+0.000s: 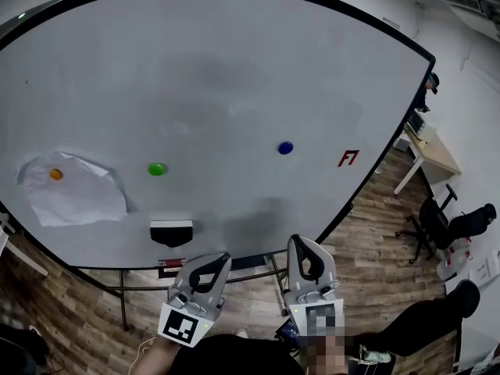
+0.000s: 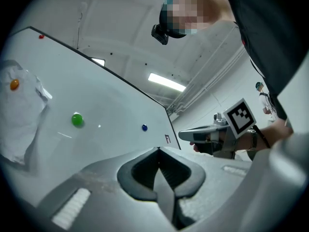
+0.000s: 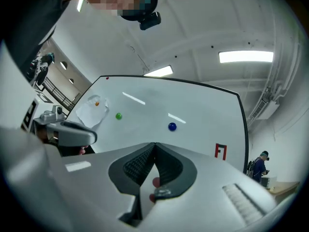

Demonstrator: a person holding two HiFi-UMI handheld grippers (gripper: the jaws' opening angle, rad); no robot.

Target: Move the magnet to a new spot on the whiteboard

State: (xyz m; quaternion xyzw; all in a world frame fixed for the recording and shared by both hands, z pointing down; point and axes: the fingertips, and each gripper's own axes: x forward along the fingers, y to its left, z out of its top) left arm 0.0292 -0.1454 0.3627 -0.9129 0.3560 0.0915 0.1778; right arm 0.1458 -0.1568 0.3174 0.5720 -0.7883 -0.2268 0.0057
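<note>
We hold both tools low in the head view, well short of the large white whiteboard with a black frame [image 1: 234, 69], which fills the upper and left part of the frame. The left gripper [image 1: 221, 258] sits at the bottom, just left of centre. Its own view shows its jaws pressed together with nothing between them. The right gripper [image 1: 300, 242] sits just to the right of it, and in its own view its jaws also meet, empty. Neither tool touches the board or any magnet

Three round magnets sit on the board. The blue round magnet [image 1: 285, 148] is right of centre on bare board, above the right gripper in the frame. The green round magnet [image 1: 157, 169] is left of centre, well apart from the blue one. The small orange round magnet [image 1: 56, 174] is at the far left, on a crumpled white paper sheet [image 1: 78, 198] that lies against the board. We cannot tell which of the three is the one to move

A black-and-white block [image 1: 171, 231] clings near the board's lower edge, below the green magnet. A red printed mark [image 1: 348, 158] lies right of the blue magnet, close to the board's right edge. Past that edge, at the right of the frame, we see a pale wooden desk [image 1: 437, 156] and a black office chair [image 1: 437, 217] on a wood-plank floor [image 1: 375, 241]
</note>
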